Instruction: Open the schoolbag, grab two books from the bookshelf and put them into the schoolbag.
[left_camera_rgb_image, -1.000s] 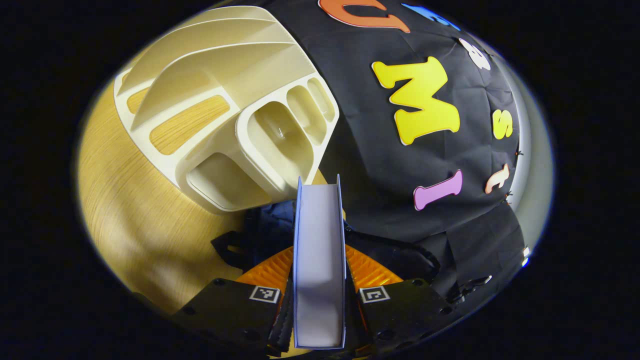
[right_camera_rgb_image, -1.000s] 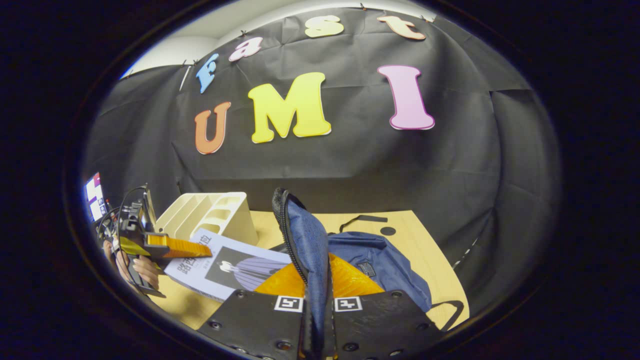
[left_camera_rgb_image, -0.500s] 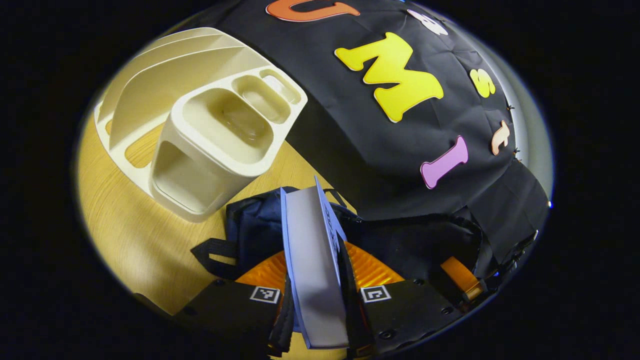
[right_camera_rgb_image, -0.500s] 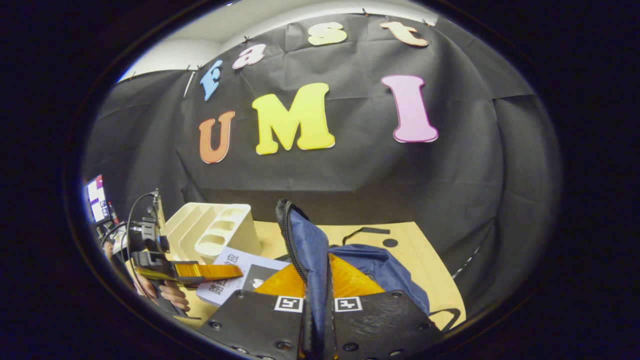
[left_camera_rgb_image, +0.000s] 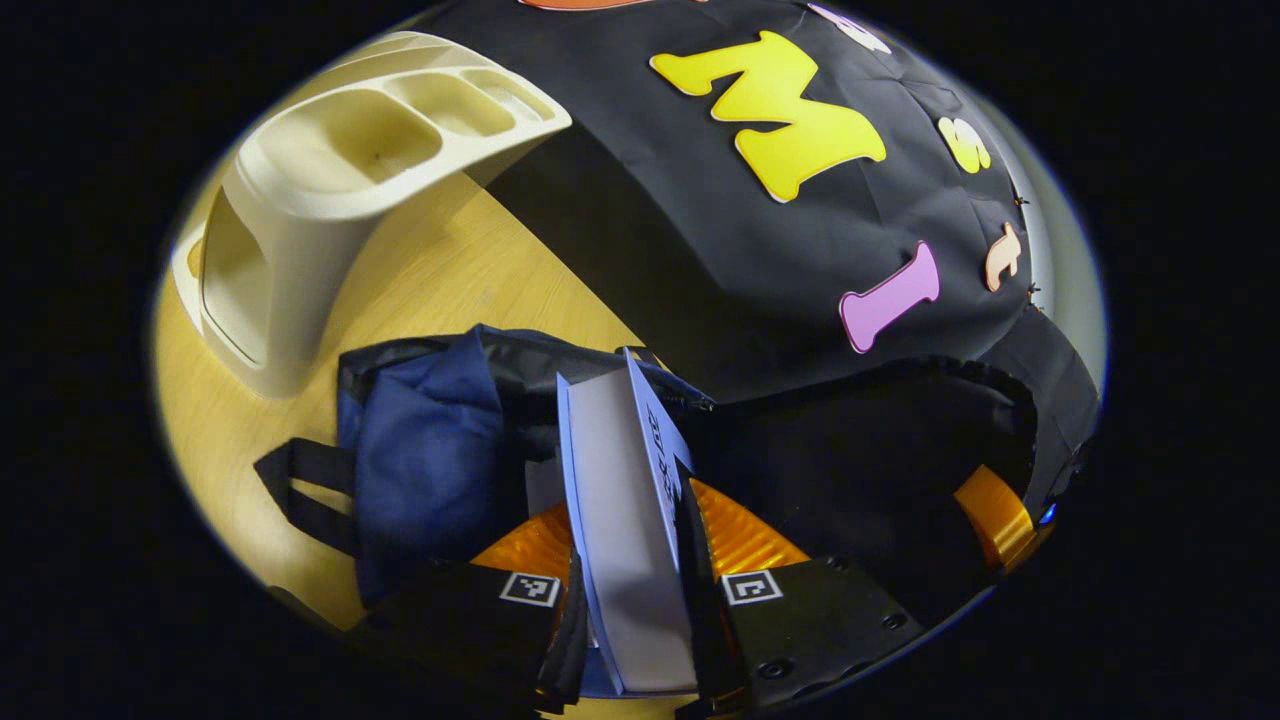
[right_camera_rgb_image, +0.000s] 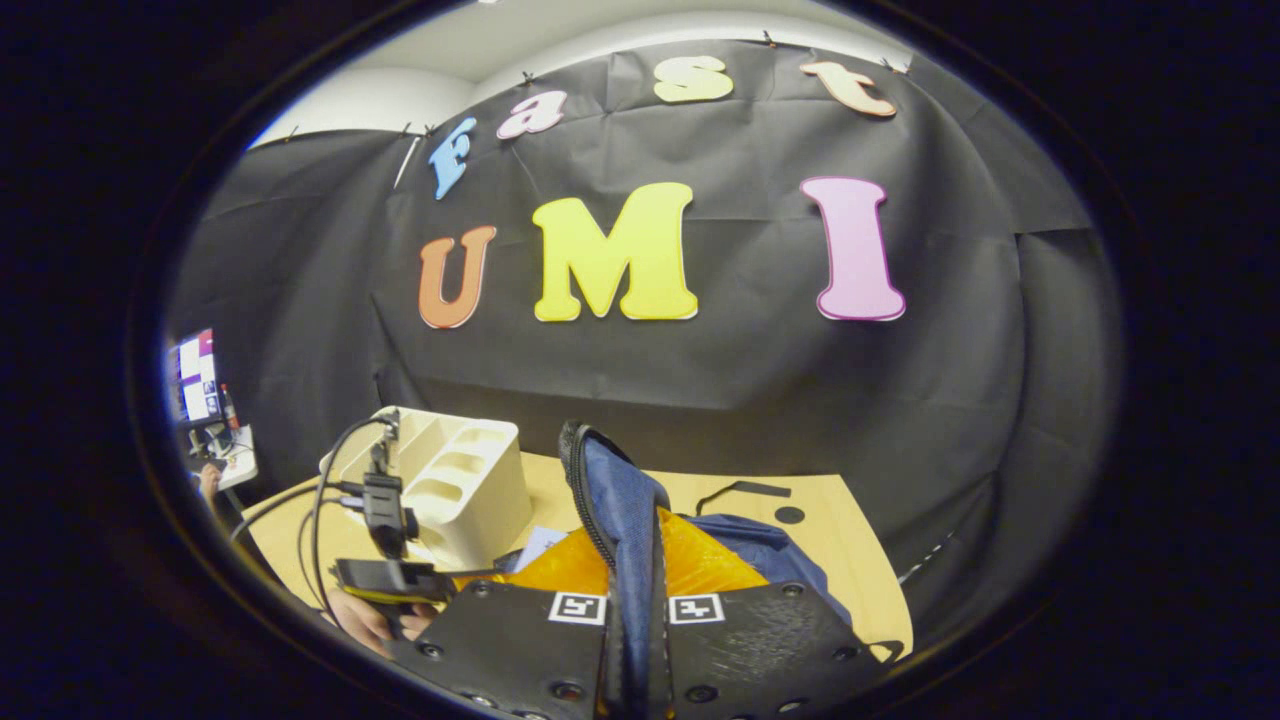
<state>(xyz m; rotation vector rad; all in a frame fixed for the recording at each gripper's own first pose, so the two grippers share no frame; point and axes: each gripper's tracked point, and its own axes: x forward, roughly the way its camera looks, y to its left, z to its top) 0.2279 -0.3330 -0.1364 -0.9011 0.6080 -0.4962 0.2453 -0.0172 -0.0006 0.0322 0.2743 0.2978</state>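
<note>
Book (left_camera_rgb_image: 628, 520) clamped upright, left gripper (left_camera_rgb_image: 630, 590) over schoolbag (left_camera_rgb_image: 430, 450).

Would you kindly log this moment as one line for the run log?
left gripper: shut on book, over open schoolbag | right gripper: shut on bag flap, held up | bookshelf: on table

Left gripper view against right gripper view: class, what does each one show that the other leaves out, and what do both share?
The left gripper view alone gives the book's page edge, clamped in the left gripper and pointing into the schoolbag's dark opening.

The right gripper view alone gives the zipper-edged flap pinched by the right gripper, a screen at the far left, and a hand around the other gripper.

Both share the blue schoolbag, the cream bookshelf and the wooden table.
</note>
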